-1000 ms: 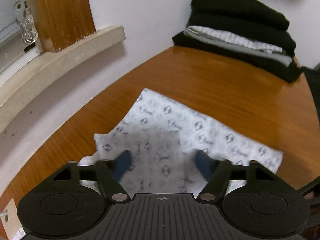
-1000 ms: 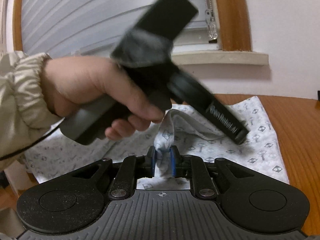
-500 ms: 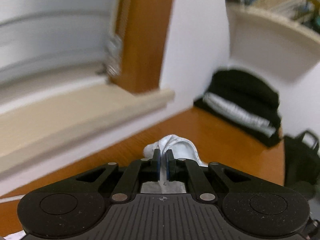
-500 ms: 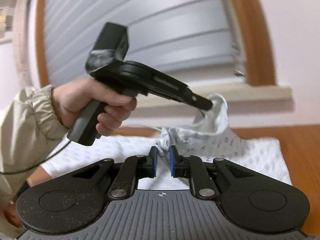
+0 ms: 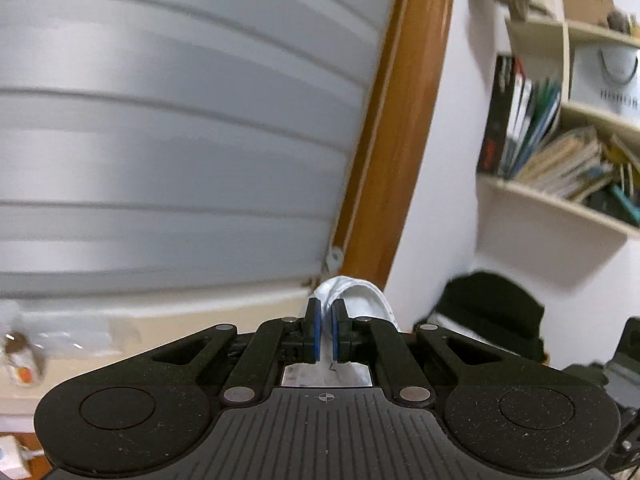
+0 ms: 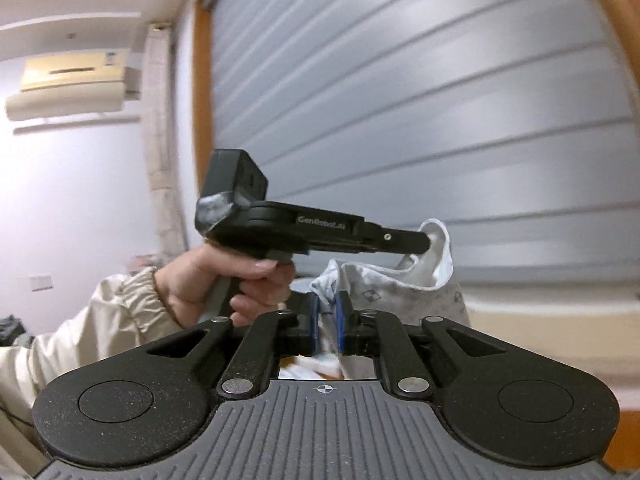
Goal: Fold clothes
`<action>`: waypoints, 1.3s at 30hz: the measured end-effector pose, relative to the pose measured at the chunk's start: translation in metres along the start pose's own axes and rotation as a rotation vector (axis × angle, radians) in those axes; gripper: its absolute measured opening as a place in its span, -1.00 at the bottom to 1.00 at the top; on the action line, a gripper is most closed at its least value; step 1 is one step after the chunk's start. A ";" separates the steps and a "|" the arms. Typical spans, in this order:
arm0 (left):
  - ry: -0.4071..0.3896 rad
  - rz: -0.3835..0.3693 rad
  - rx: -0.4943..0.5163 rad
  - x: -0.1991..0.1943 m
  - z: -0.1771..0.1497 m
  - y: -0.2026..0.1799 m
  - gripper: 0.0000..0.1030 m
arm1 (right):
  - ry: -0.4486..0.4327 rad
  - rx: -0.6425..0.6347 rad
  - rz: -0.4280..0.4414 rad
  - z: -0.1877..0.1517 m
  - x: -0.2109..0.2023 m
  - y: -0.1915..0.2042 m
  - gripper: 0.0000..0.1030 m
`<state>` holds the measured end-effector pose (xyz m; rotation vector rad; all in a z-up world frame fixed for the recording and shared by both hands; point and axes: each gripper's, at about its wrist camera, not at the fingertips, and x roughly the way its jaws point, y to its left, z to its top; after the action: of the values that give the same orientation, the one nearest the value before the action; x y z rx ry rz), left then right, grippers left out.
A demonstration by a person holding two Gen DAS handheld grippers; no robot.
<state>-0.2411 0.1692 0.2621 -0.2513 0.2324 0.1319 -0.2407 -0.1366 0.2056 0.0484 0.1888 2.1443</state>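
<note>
I hold the cloth (image 6: pixel 404 284) aloft, left gripper (image 5: pixel 326 330) and right gripper (image 6: pixel 326 322) each clamped on an edge — mid-fold, I judge — next it needs laying down square.

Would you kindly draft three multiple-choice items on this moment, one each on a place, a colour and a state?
1. Where is the dark folded pile?
A. lower right of the left wrist view
B. on the shelf
C. in a tool

2. What colour are the tools' pads?
A. red
B. blue
C. white

3. What state is the patterned garment in?
A. flat on the table
B. pinched by the left tool and the right tool
C. dropped

Key: A, it sits below the bookshelf; B, blue shows on the pads; B, cloth runs between both tools' closed pads.
</note>
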 end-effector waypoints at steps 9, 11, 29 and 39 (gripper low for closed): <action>-0.060 0.041 0.004 -0.061 0.027 0.015 -0.90 | -0.002 -0.070 0.106 0.033 0.028 0.020 -0.83; -0.069 0.052 -0.001 -0.072 0.027 0.021 -0.90 | 0.002 -0.084 0.128 0.036 0.034 0.026 -0.86; 0.051 0.212 -0.228 -0.125 -0.083 0.167 -0.88 | 0.243 -0.075 0.224 -0.046 0.140 0.052 -0.93; 0.172 0.460 -0.317 -0.140 -0.153 0.230 -0.64 | 0.366 -0.084 0.183 -0.097 0.142 0.045 -0.21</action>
<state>-0.4444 0.3366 0.0990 -0.5234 0.4388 0.6071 -0.3662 -0.0537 0.1114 -0.3915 0.3169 2.3273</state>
